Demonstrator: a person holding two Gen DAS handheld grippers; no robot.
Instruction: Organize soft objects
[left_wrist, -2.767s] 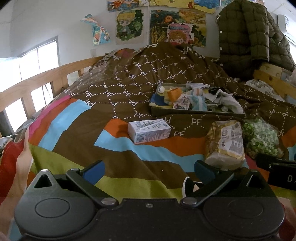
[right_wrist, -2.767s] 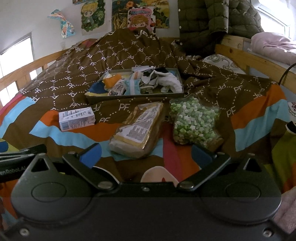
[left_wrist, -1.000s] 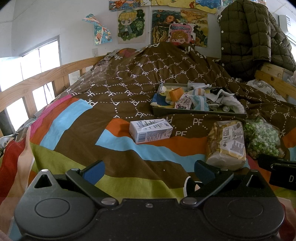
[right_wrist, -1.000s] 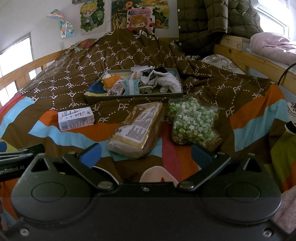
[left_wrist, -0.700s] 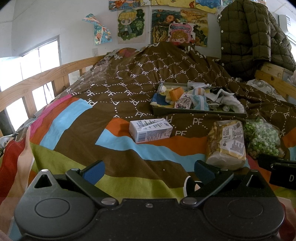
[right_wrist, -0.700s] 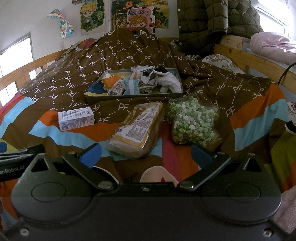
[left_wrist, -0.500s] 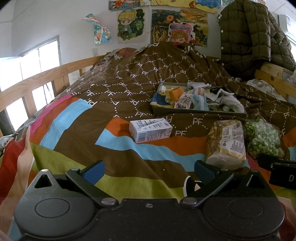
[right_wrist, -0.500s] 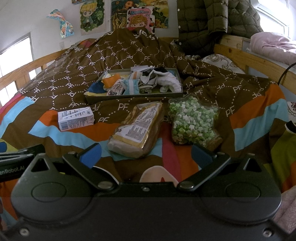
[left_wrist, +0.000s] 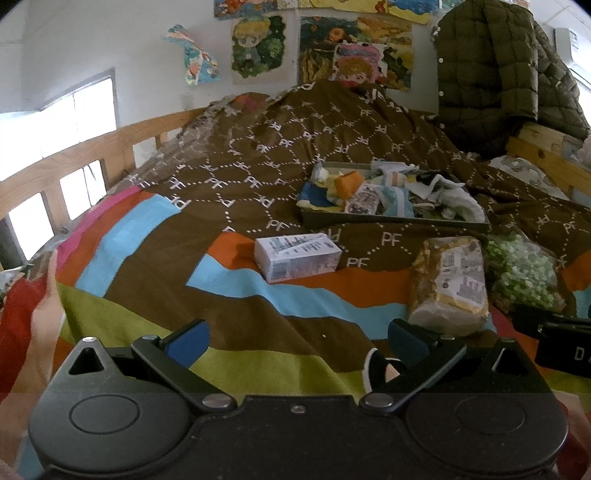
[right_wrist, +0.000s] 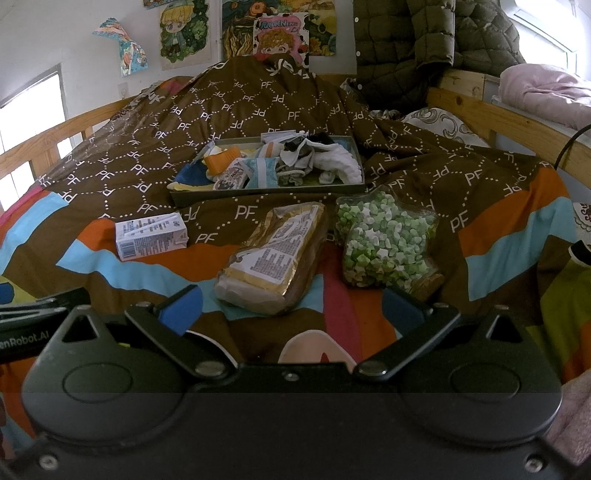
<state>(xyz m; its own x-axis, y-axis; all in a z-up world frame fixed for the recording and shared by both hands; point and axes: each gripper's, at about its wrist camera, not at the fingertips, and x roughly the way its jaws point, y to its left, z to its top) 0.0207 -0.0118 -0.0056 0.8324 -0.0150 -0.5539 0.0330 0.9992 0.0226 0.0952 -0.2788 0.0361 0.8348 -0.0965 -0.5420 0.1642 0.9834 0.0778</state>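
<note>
Left wrist view: the left gripper (left_wrist: 295, 338) hangs wide apart and empty over bare bedspread (left_wrist: 155, 254), a wooden rail (left_wrist: 74, 162) bounding the left edge. Right gripper (right_wrist: 291, 308) is likewise wide and empty. One tray (right_wrist: 266, 192) of socks lies farther up the bed; one carton (right_wrist: 149, 234), one bread bag (right_wrist: 273, 254) and one bag of green pieces (right_wrist: 384, 240) lie between.

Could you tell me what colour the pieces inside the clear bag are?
Green and white, in the clear bag; the right wrist view shows it best.
</note>
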